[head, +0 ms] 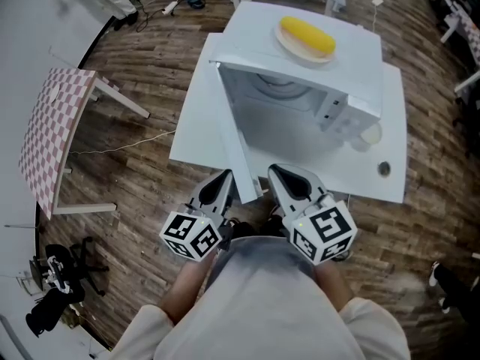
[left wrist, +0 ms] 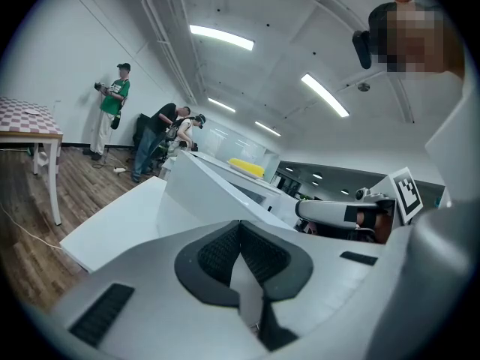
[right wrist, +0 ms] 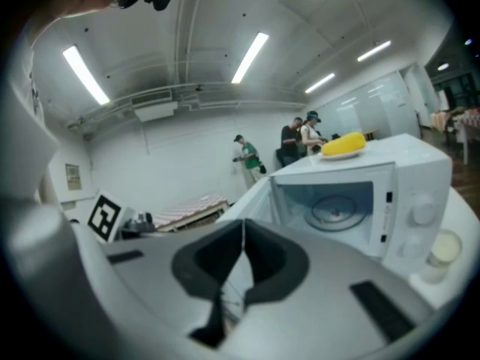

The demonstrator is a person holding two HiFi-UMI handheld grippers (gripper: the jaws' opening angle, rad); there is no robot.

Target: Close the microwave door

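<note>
Door [head: 234, 145] stands swung wide to the left of the microwave [head: 337, 107], which sits on a white tabletop [head: 390, 163]. The door's free edge points toward the person. It is a rigid hinged panel, probably light and free-swinging, with a smooth face that would slip under a pinch. So no grip seems needed. A push with closed tips on the outer face near the free edge, far from the hinge, should carry it round. Easing off at the end would let the latch catch without jolting the plate [head: 304, 47] with a yellow item on top of the microwave.

The left tongs [head: 225, 175] and right tongs [head: 278, 170] are each pressed together with nothing between, close to the body and near the door's free edge.

Only the head view shows the door's swing and both tongs at once. Only the right gripper view looks into the cavity: the turntable [right wrist: 335, 208] is there, and nothing juts out to block the door. The left gripper view shows the door from its outer side.
</note>
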